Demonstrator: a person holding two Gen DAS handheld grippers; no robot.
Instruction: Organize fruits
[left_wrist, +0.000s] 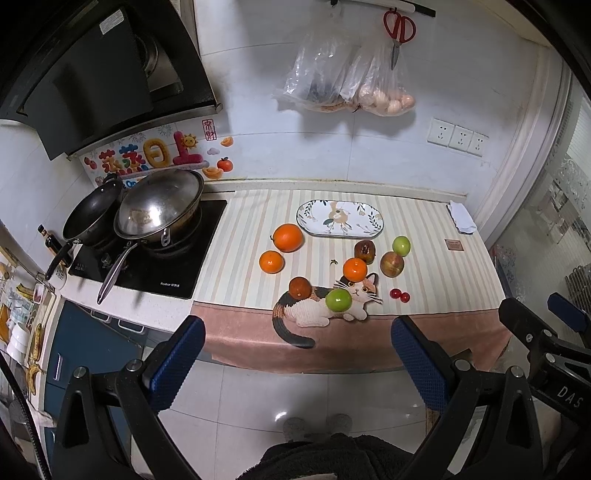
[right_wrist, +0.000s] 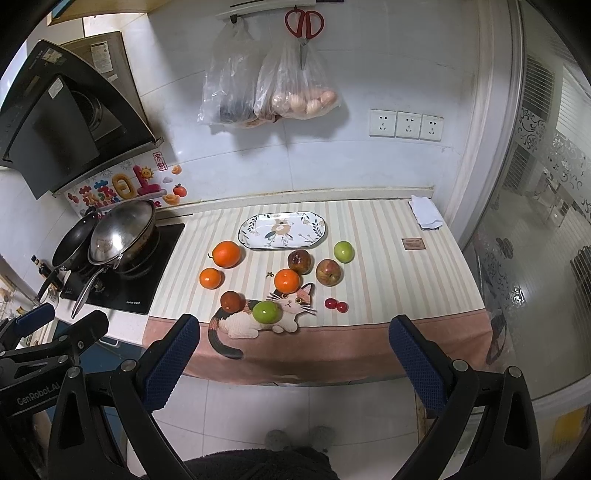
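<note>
we hold the left gripper (left_wrist: 295, 354) low in the left wrist view, its blue-padded fingers (left_wrist: 177, 354) spread wide with nothing between them, hanging over the floor short of the counter's edge. the right gripper (right_wrist: 295, 350) sits the same way in the right wrist view, jaws wide apart and empty.

the fruits lie loose on the striped cloth (right_wrist: 388, 229) in the middle of both frames. the oval plate (right_wrist: 246, 233) lies at the back of the cloth with no fruit on it. just left of and below it sits a large orange (right_wrist: 226, 254), with a smaller orange (right_wrist: 211, 278) lower left. a third orange (right_wrist: 287, 280) is near the centre, above the cat patch (right_wrist: 255, 321). a dark red fruit (right_wrist: 299, 261) sits just above that orange, a reddish apple (right_wrist: 329, 272) to its right, and a green fruit (right_wrist: 344, 252) further upper right. on the cat patch rest another green fruit (right_wrist: 265, 312) and a brownish-red fruit (right_wrist: 232, 301). two small red cherries (right_wrist: 336, 305) lie to the lower right.

at the left of the frame, pans (right_wrist: 122, 230) sit on the stove (right_wrist: 155, 266).
</note>
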